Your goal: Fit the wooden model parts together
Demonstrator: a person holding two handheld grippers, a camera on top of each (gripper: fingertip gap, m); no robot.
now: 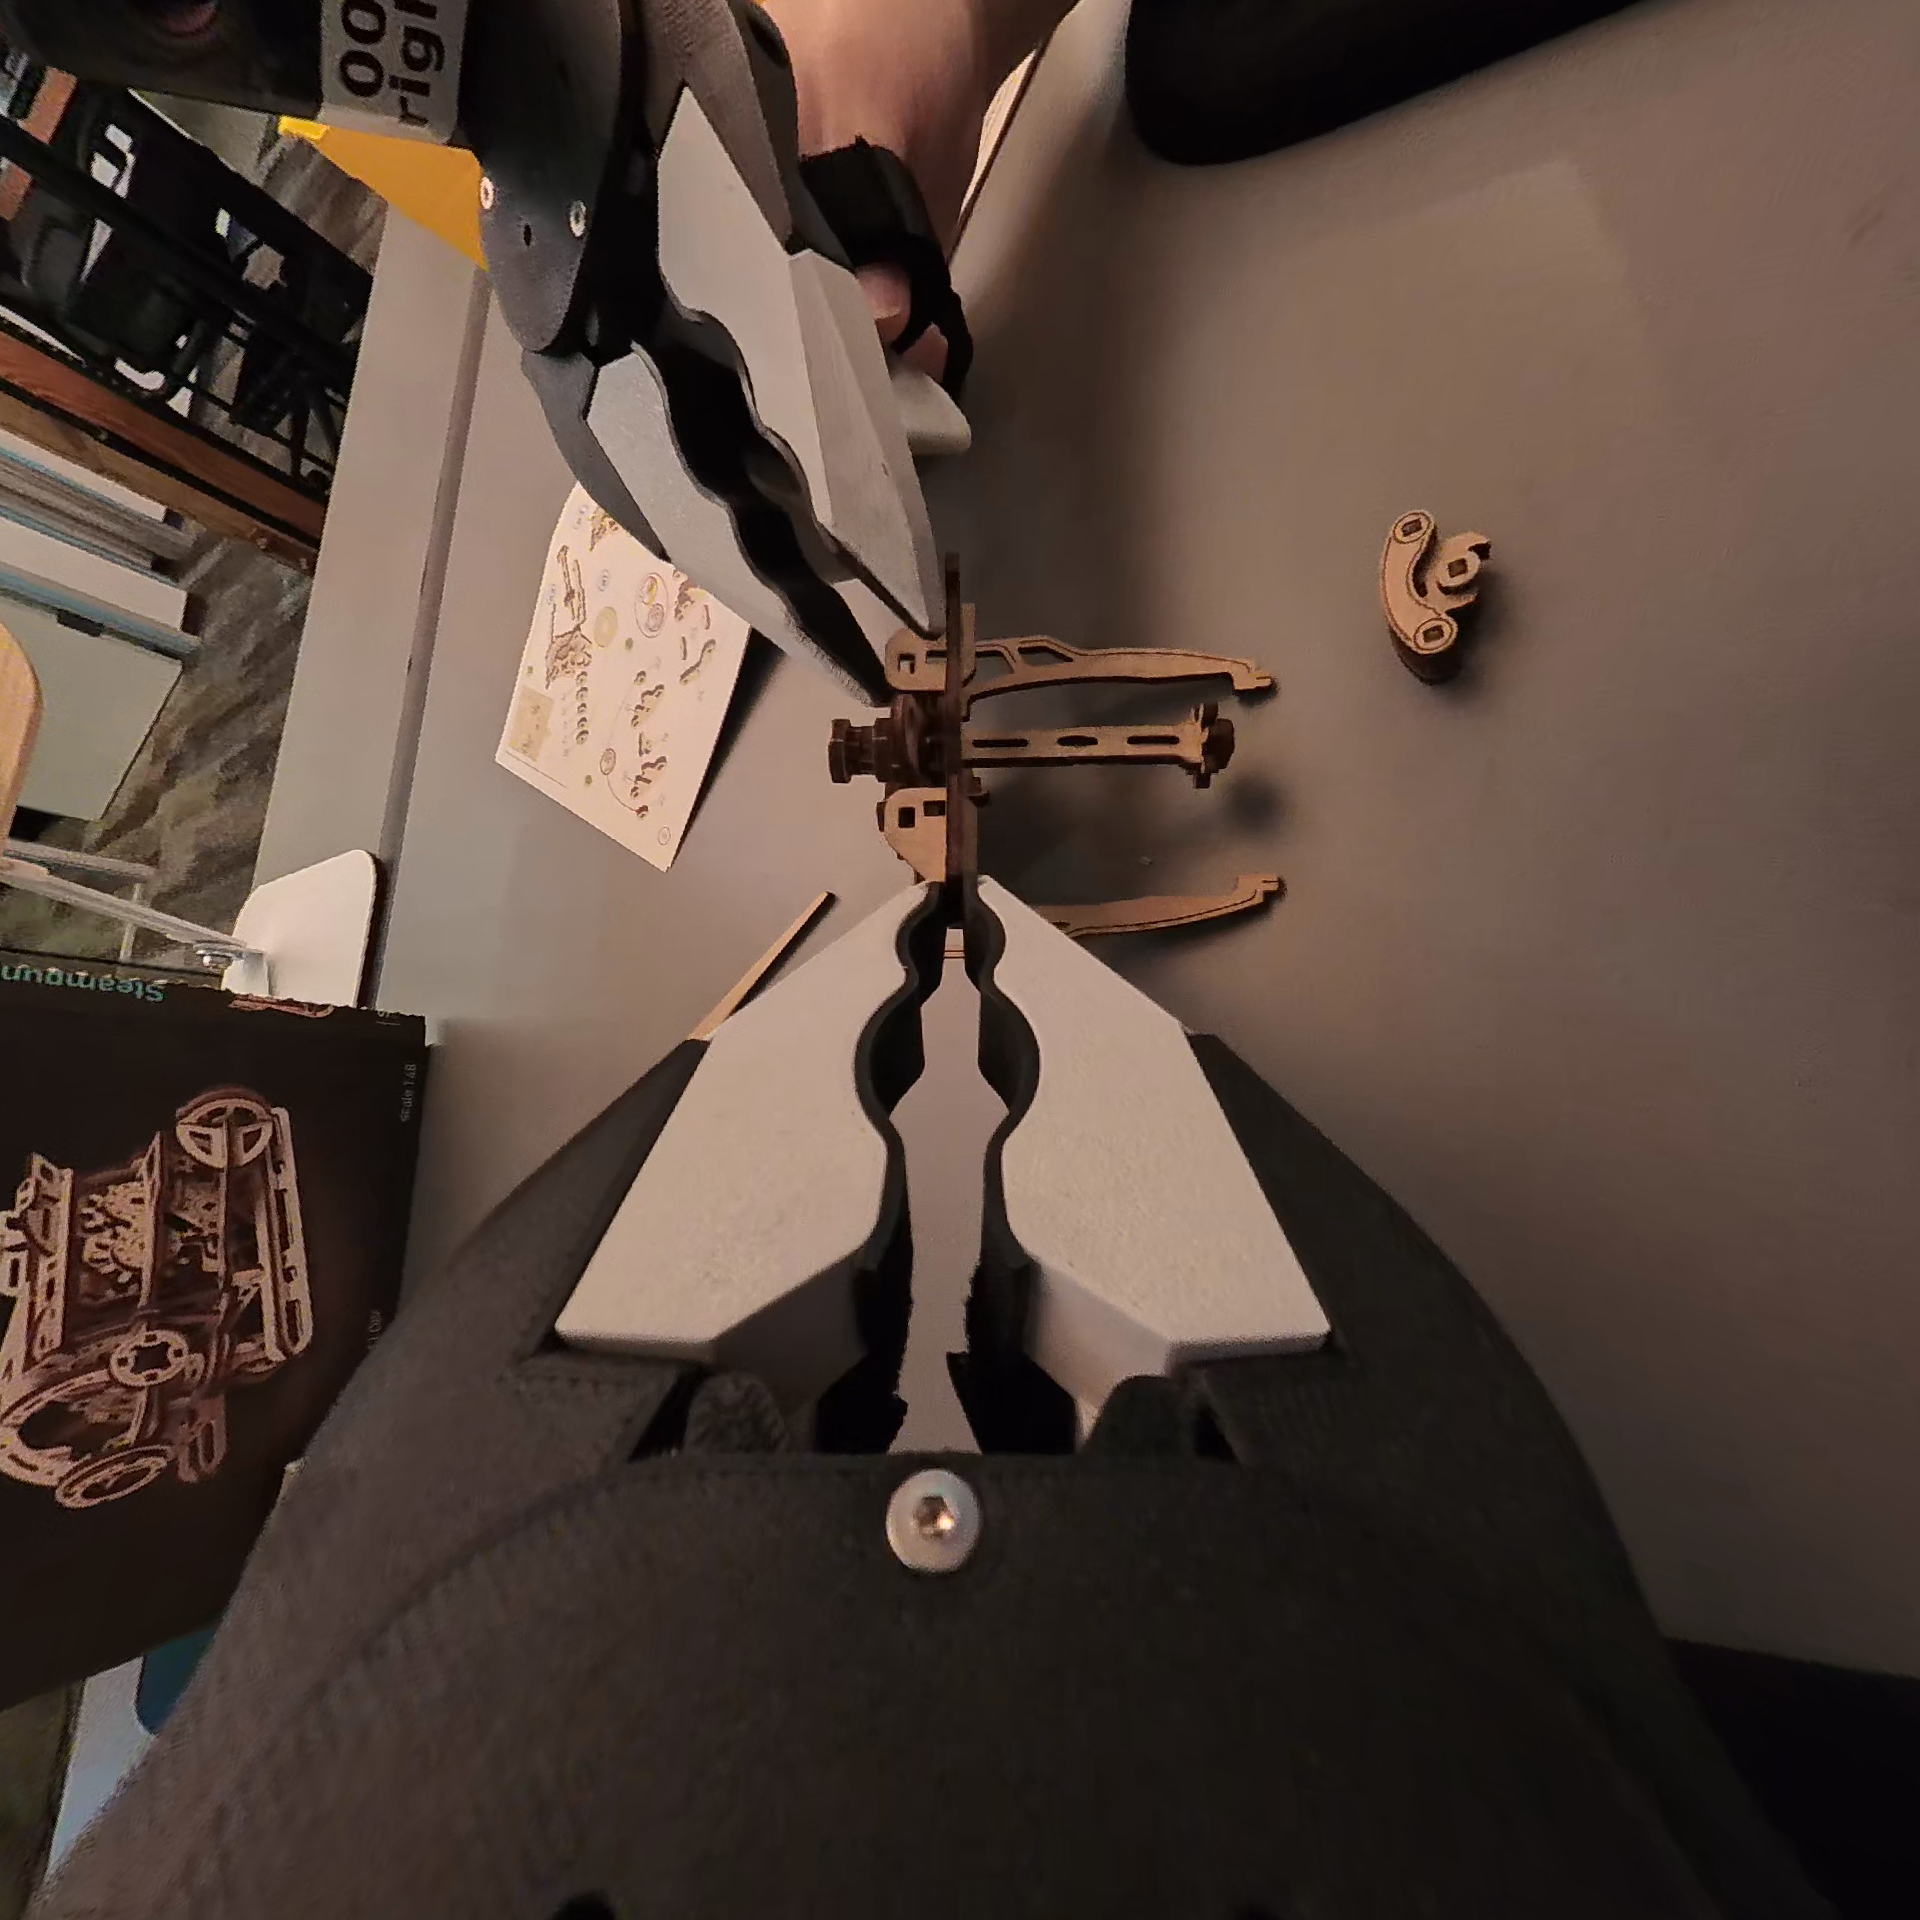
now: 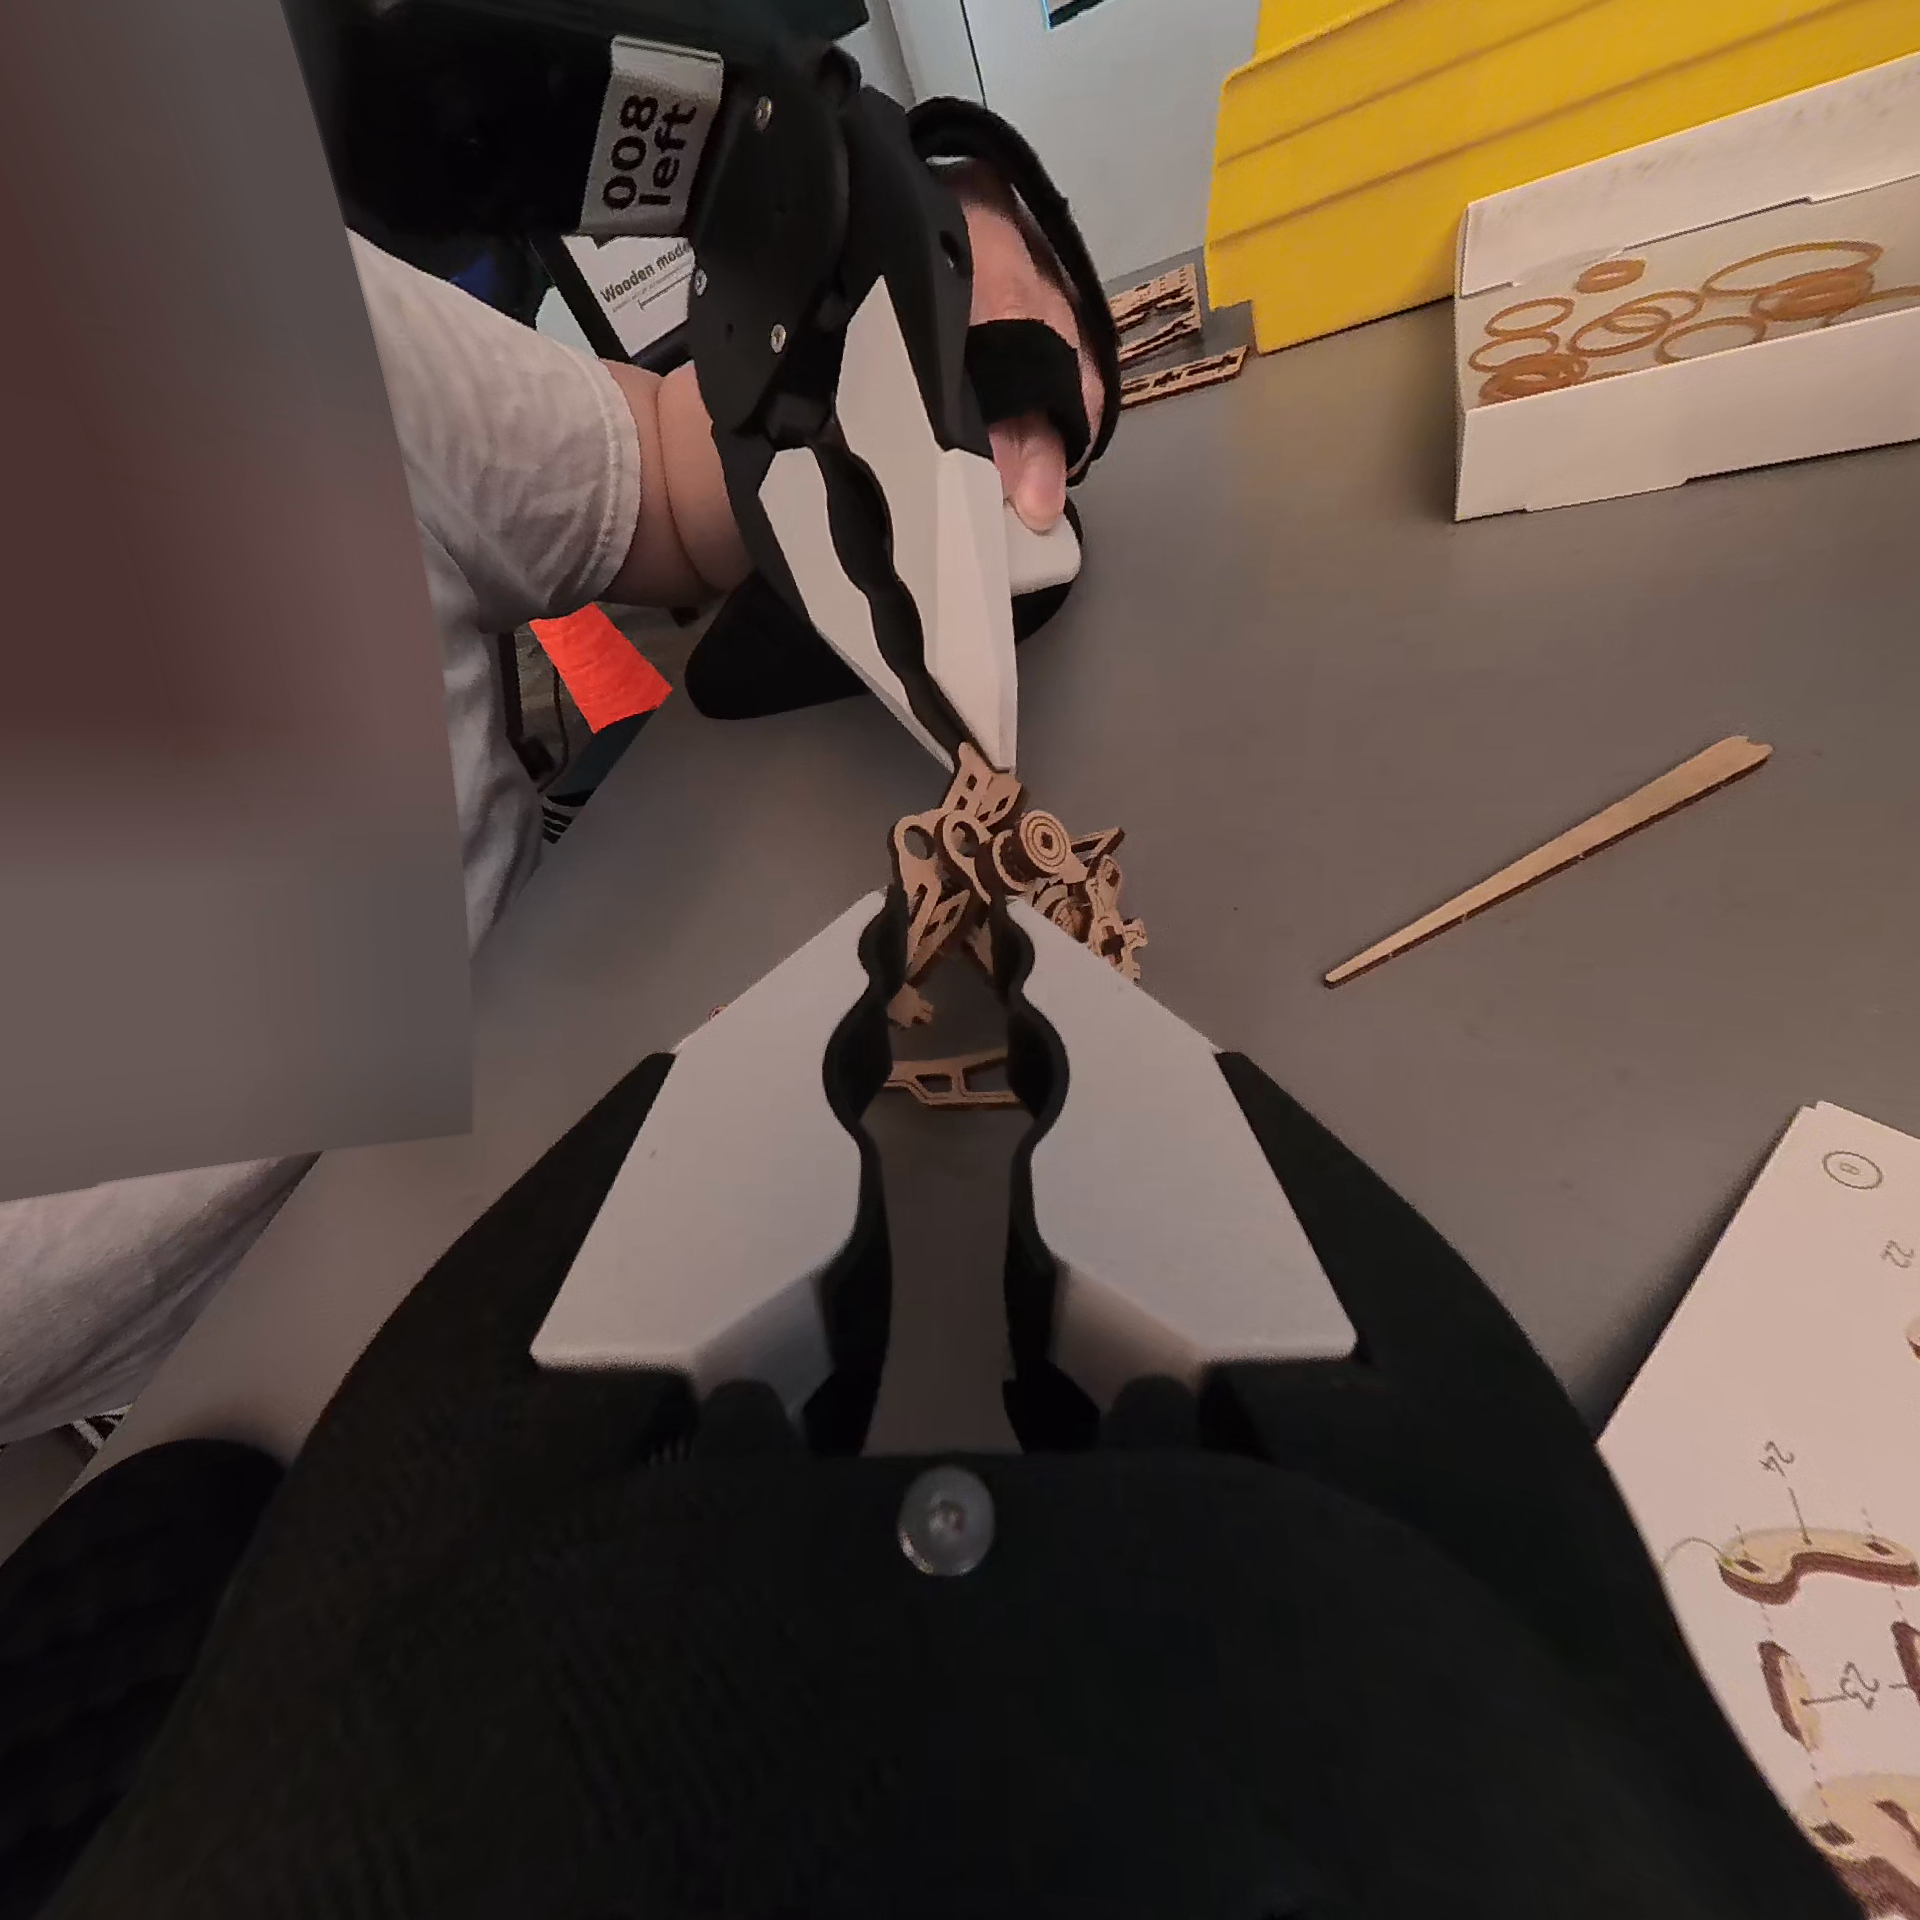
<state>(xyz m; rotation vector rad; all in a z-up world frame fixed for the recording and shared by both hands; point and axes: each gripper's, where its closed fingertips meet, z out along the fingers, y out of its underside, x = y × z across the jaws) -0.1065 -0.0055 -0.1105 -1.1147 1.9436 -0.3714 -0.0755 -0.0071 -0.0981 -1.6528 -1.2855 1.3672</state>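
A small wooden model assembly (image 1: 1081, 743) with a gear hub and long slotted arms is held above the grey table. My left gripper (image 1: 951, 899) is shut on the lower edge of its thin upright plate. My right gripper (image 1: 914, 623) comes in from the upper left and is shut on the plate's top edge. In the right wrist view my right gripper (image 2: 948, 914) closes around the assembly (image 2: 1039, 842), and the left gripper (image 2: 982, 753) pinches it from above. A loose curved arm part (image 1: 1174, 909) lies on the table below; it also shows in the right wrist view (image 2: 951, 1081).
A loose curved wooden part (image 1: 1429, 587) lies to the right. An instruction sheet (image 1: 623, 675), a thin wooden stick (image 2: 1548, 862) and a black model box (image 1: 156, 1247) lie around. A white box of wooden rings (image 2: 1662, 436) and a yellow bin (image 2: 1507, 135) stand behind. Spacing between my two grippers at the tips: around 4 centimeters. From either gripper's tips it is about 12 centimeters to the thin wooden stick (image 2: 1548, 862).
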